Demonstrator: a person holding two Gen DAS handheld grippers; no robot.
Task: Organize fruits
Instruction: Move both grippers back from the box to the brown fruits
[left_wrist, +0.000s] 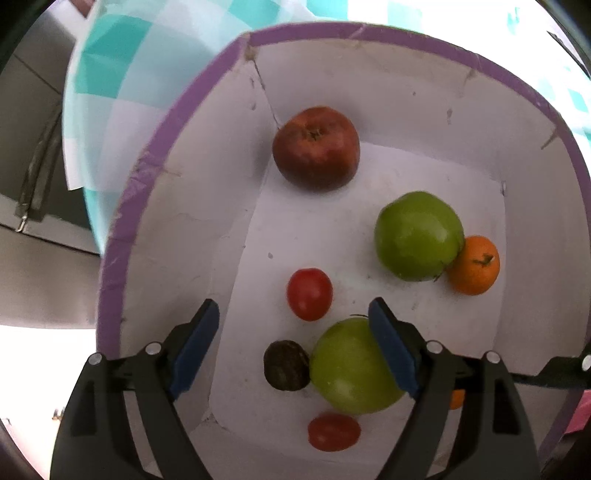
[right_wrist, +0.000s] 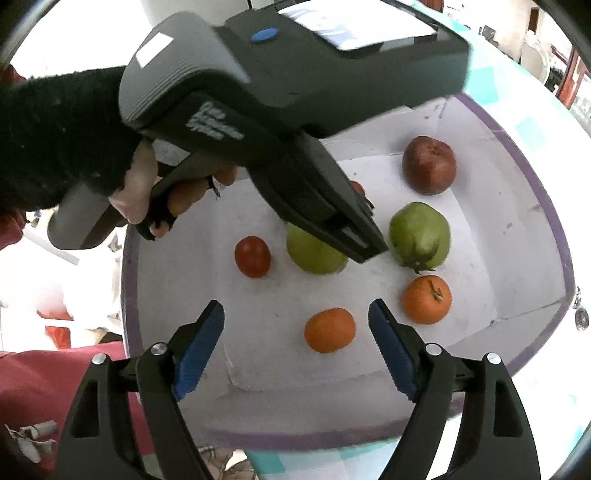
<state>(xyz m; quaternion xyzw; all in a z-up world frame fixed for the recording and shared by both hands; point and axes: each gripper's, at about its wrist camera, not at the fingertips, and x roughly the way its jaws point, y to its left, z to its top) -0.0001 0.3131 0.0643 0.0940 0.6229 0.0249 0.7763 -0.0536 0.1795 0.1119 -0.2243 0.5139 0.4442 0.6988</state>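
Observation:
A white box with a purple rim (left_wrist: 122, 258) holds the fruits. In the left wrist view lie a red apple (left_wrist: 316, 147), a green fruit (left_wrist: 419, 236) touching an orange (left_wrist: 474, 265), a red tomato (left_wrist: 309, 293), a nearer green fruit (left_wrist: 354, 365), a dark round nut (left_wrist: 286, 364) and another tomato (left_wrist: 333, 432). My left gripper (left_wrist: 293, 306) hangs open above them, holding nothing. My right gripper (right_wrist: 295, 308) is open and empty over the box (right_wrist: 554, 229), with an orange (right_wrist: 330, 329) lying free on the floor beneath its gap. A second orange (right_wrist: 426, 299) sits to the right.
The left tool's grey housing (right_wrist: 295, 74) and a hand in a black sleeve (right_wrist: 55, 129) cross the upper right wrist view, hiding part of a green fruit (right_wrist: 314, 251). A teal checked tablecloth (left_wrist: 122, 74) lies under the box. Red cloth (right_wrist: 29, 387) is at lower left.

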